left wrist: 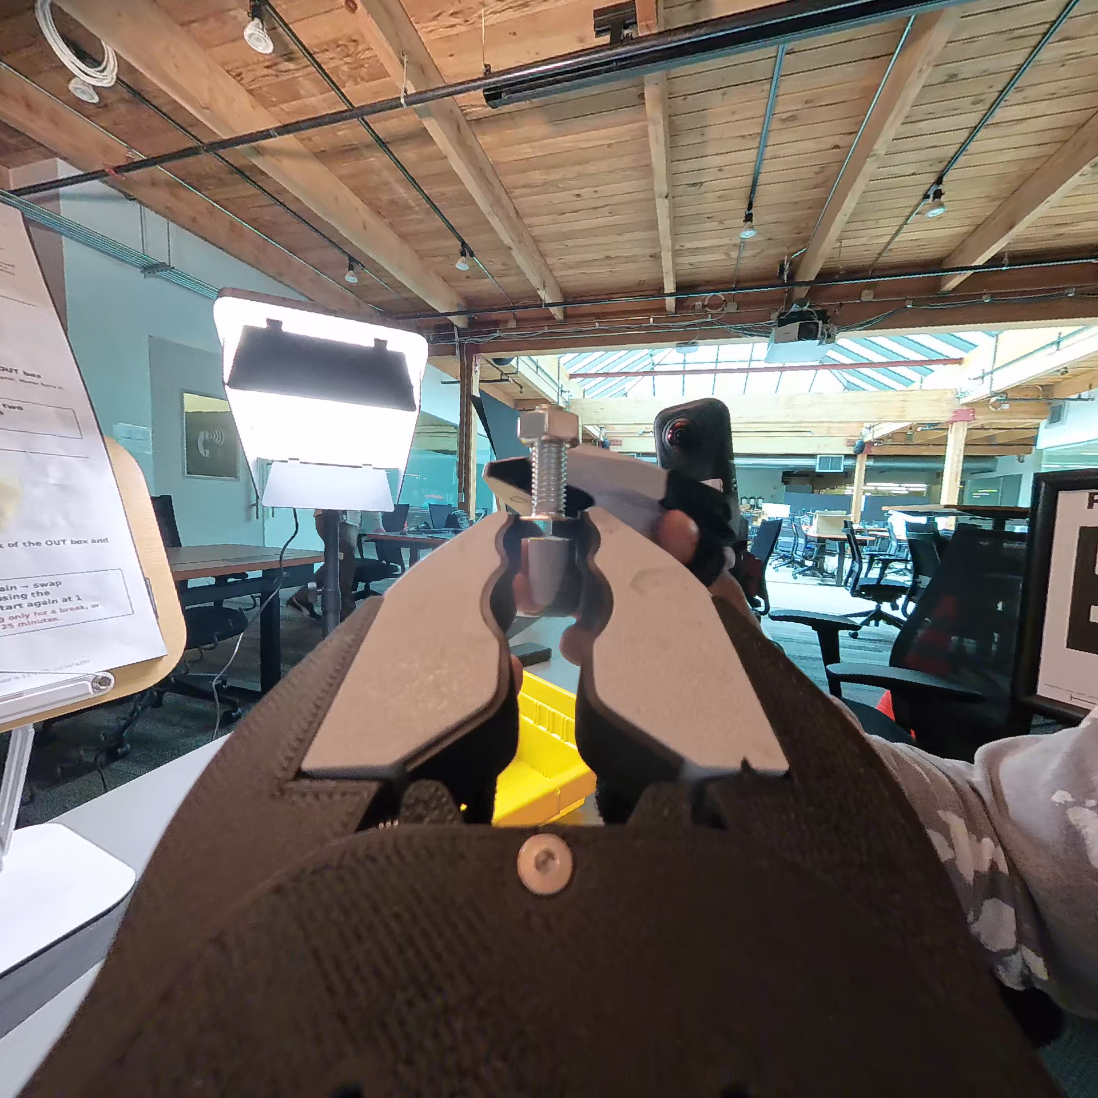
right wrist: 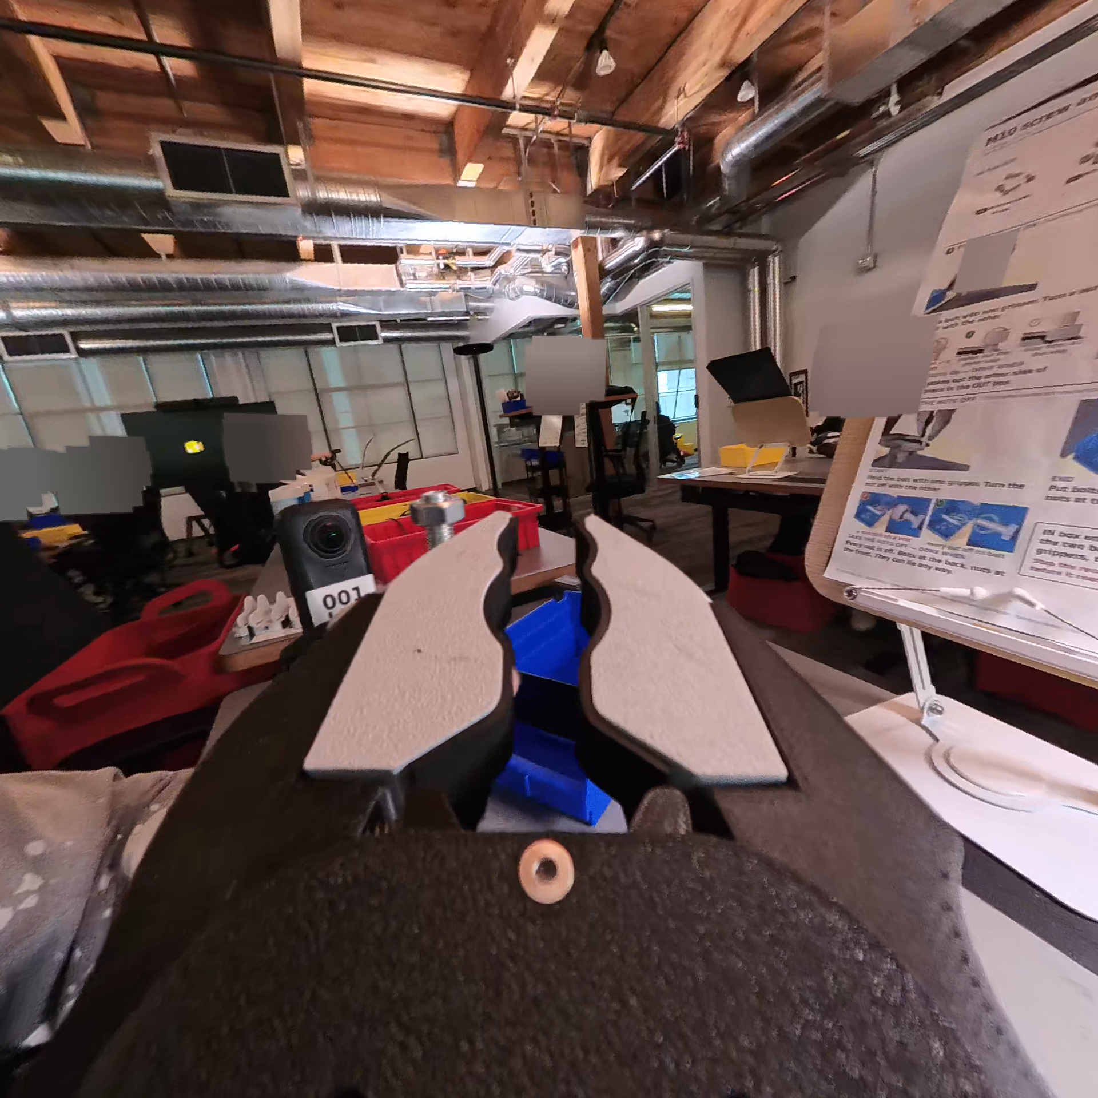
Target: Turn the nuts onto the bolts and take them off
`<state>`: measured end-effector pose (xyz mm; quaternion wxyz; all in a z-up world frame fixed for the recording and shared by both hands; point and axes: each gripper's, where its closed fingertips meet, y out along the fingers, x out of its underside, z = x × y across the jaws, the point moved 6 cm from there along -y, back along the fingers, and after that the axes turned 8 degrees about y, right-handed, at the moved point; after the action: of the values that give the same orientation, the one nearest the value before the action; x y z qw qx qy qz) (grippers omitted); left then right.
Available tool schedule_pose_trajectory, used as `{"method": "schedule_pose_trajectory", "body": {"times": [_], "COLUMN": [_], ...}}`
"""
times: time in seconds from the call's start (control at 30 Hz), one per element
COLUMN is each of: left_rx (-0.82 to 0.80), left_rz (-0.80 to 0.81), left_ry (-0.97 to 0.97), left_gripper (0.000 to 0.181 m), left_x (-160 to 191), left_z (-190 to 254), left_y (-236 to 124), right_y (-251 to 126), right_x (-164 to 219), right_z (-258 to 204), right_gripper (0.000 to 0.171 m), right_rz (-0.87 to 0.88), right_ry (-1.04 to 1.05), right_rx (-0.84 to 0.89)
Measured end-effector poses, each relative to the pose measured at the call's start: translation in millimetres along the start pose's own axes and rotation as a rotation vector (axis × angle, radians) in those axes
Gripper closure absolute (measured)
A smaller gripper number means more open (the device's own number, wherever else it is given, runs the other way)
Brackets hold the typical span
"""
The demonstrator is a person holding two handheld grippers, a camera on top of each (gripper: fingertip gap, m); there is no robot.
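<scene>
While upright, bolt (left wrist: 548,475) between left hand-held gripper (left wrist: 545,529) tips

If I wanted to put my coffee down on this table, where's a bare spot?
Bare tabletop shows between the white stand base and the left gripper. The middle is crowded: a yellow bin lies under that gripper, a blue bin lies under the right gripper, and the left one holds the bolt up there.

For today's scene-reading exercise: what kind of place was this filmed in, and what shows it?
Probably an open-plan office used as a workshop: rows of desks and office chairs, exposed ceiling ducts, and parts bins such as the red bin.
</scene>
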<state>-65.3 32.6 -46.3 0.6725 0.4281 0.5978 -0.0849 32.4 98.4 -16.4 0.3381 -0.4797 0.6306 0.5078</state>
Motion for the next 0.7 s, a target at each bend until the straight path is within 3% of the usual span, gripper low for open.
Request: {"method": "schedule_pose_trajectory", "body": {"times": [0.2, 0.23, 0.3, 0.33, 0.6, 0.63, 0.7], "left_rx": [0.008, 0.005, 0.018, 0.017, 0.018, 0.017, 0.027], "left_rz": [-0.010, -0.007, -0.002, 0.001, -0.006, -0.004, 0.003], "left_ry": [-0.008, -0.012, -0.017, -0.008, -0.020, -0.024, -0.033], "left_gripper": [0.163, 0.162, 0.162, 0.163, 0.163, 0.162, 0.162], "left_x": [4.8, 4.4, 2.5, 1.3, 4.6, 4.2, 2.6], "left_z": [2.5, 2.7, 2.8, 3.4, 4.4, 4.9, 5.3], "left_y": [2.0, 2.0, 1.3, 1.2, 2.5, 2.7, 2.3], "right_y": [8.8, 8.1, 3.5, 1.1, 6.8, 6.7, 3.1], "right_x": [7.9, 7.4, 2.7, 0.7, 4.4, 4.5, 1.4], "right_z": [-18.4, -16.5, -4.0, 0.3, -19.6, -17.8, -6.2], "right_gripper": [0.131, 0.133, 0.159, 0.163, 0.131, 0.132, 0.155], "right_rz": [-0.047, -0.041, 0.000, 0.015, -0.025, -0.024, 0.001], "right_ry": [-0.025, -0.025, -0.010, -0.008, -0.020, -0.030, -0.021], "right_rx": [-0.091, -0.083, 0.006, 0.024, -0.103, -0.086, 0.001]}}
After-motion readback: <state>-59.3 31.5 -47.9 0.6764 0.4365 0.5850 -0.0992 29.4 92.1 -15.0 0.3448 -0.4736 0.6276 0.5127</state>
